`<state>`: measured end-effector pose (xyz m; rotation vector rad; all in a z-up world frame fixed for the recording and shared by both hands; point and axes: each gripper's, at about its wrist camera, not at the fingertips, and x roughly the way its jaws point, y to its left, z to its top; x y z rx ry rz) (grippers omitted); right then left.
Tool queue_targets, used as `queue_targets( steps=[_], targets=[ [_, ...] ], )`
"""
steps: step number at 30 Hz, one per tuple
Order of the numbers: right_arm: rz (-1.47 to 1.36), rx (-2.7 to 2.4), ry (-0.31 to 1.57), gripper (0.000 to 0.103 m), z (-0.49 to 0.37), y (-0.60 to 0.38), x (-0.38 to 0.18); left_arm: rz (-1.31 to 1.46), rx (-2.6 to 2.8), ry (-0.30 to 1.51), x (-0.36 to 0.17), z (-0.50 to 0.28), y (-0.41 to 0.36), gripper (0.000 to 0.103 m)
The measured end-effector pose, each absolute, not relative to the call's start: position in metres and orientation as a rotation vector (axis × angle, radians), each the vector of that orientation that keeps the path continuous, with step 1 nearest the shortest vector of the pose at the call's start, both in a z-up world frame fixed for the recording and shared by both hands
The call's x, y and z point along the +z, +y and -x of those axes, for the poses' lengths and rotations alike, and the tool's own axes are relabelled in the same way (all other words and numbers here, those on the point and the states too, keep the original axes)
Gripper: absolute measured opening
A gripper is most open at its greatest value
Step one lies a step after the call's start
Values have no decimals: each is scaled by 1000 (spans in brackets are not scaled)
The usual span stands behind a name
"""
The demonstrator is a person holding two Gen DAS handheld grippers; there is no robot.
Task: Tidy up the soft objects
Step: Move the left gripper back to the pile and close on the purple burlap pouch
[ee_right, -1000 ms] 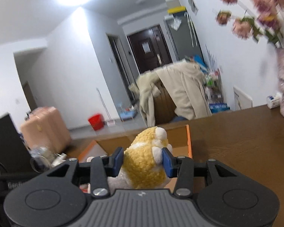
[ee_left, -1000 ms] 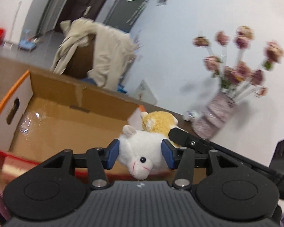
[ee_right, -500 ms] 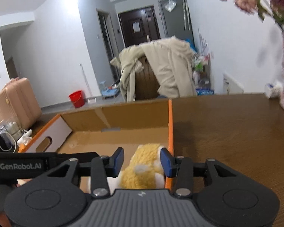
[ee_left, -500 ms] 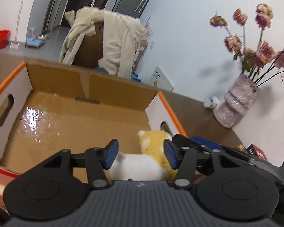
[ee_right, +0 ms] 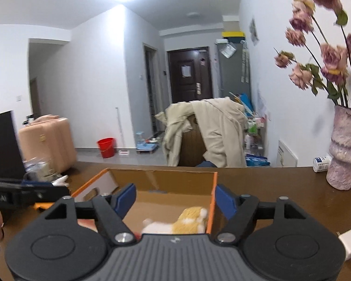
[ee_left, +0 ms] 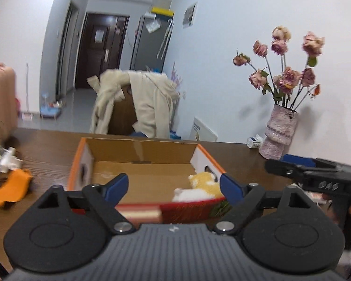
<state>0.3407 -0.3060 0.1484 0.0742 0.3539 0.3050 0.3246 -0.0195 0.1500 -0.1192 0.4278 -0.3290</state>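
**Plush toys dropped in box, both hand-held grippers released**

The yellow plush toy (ee_left: 204, 180) and the white plush toy (ee_left: 190, 194) are seen lying inside the cardboard box (ee_left: 138, 149), at its near right corner, touching each other and close to the orange-edged right wall. The left hand-held gripper (ee_left: 174, 185) is spread wide with nothing between its blue pads; its jaws have just been opening. The right hand-held gripper (ee_right: 175, 199) is likewise released and empty, its jaws just opened too, with the toys seen below and beyond its pads inside the box.

Step in hand, as judged: withdrawal after release. It is done well if both grippers are kept open and lifted clear of the box rim, so the near wall is not clipped and the toys are not dragged out. The two grippers sit close together beside the box, so separation should be kept.

An orange cloth (ee_left: 10, 187) is seen on the tabletop (ee_left: 46, 149), left of the box; it is probably a next soft item, though that cannot be confirmed. The vase (ee_left: 279, 133) right of the box should be avoided.
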Motion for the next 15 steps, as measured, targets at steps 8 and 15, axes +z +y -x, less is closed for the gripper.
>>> queue_targets(
  steps=[8,15],
  targets=[
    [-90,372,260,88,-225,-297,135,46,-182,294,113,-210,59,100],
    [-41,377,214,98,-140,-272,83,151,-154,329,59,-136,105,103]
  ],
)
